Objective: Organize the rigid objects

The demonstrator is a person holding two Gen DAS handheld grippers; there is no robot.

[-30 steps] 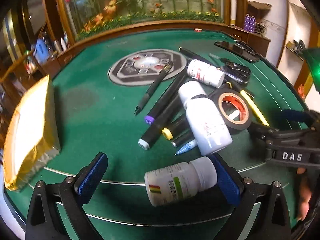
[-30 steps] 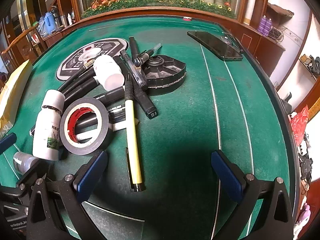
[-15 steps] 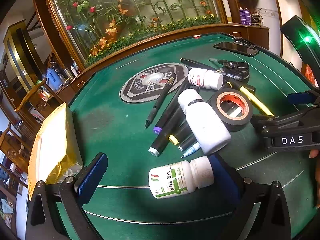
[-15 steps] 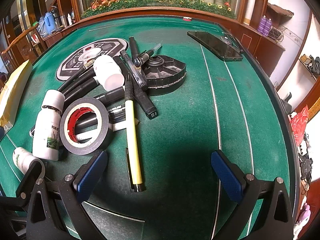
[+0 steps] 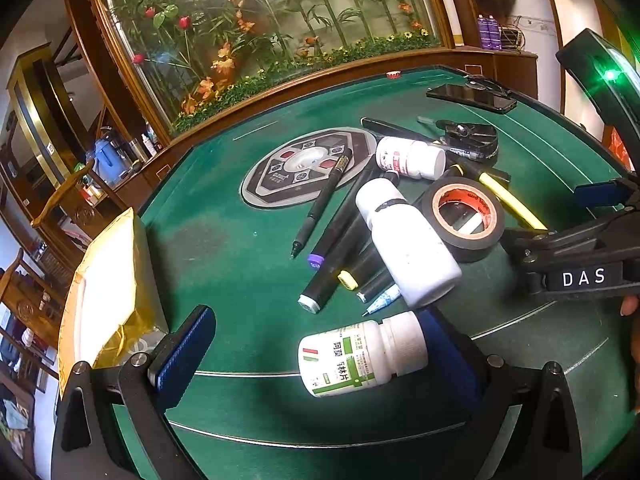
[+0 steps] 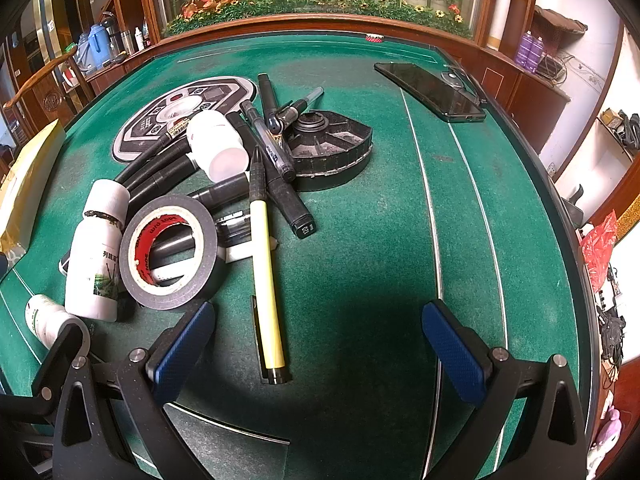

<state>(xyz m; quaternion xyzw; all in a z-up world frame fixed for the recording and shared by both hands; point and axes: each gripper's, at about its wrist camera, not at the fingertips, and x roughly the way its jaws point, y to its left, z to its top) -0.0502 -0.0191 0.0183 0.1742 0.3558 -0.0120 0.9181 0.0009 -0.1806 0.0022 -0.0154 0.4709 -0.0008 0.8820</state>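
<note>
A white pill bottle with a green label (image 5: pixel 352 360) lies on its side on the green felt between my left gripper's (image 5: pixel 318 320) fingers. That gripper is open, and the bottle's cap sits close to the right pad (image 5: pixel 448 344). Just beyond lie a large white bottle (image 5: pixel 408 248), a black tape roll (image 5: pixel 464 240), a red-labelled bottle (image 5: pixel 408 158) and several markers. My right gripper (image 6: pixel 320 312) is open over bare felt. The lower end of a yellow pen (image 6: pixel 268 280) lies between its fingers, nearer the left pad (image 6: pixel 184 348). The tape roll (image 6: pixel 176 300) is to its left.
A black ribbed tray (image 6: pixel 332 148) sits behind the pens. A dark phone (image 6: pixel 432 90) lies far right by the wooden rail. A gold package (image 5: pixel 108 280) rests at the left edge. An octagonal panel (image 5: pixel 308 164) is set in the table's centre.
The left wrist view has tilted upward and shows more of the back wall; the green-labelled bottle stays between its fingers. The right gripper has not moved.
</note>
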